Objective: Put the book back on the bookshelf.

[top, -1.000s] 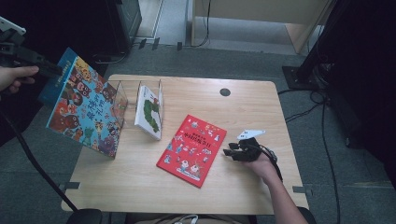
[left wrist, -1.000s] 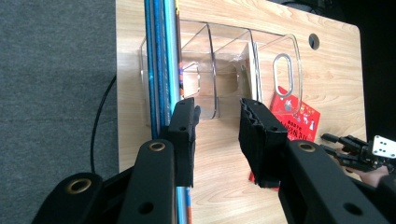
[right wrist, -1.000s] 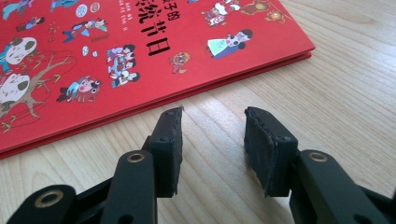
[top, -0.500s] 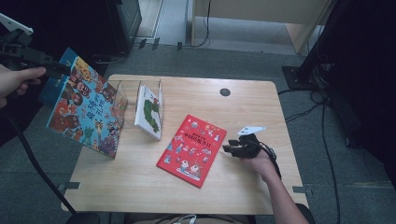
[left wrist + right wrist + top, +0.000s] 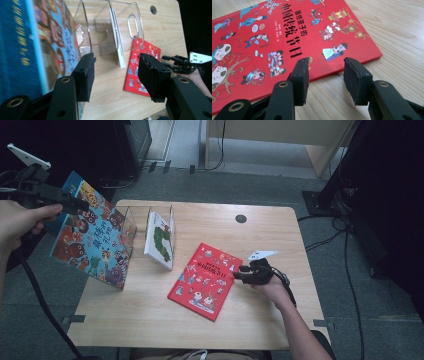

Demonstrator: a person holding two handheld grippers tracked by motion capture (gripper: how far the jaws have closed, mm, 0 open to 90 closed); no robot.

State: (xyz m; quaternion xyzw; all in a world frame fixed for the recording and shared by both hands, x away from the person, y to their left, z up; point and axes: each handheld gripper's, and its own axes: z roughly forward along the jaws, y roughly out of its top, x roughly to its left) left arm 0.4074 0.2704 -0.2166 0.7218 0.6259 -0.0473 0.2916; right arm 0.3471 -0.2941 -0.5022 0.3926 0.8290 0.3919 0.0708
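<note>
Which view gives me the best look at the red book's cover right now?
The right gripper view: the red book lies close below the jaws, title and figures sharp. The high view shows the whole book flat on the table, small. The left gripper view catches part of it behind the clear holder.

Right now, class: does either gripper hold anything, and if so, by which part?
Nothing is held. The left gripper, jaws just opening, is empty beside the blue book. The right gripper stands open at the red book.
</note>
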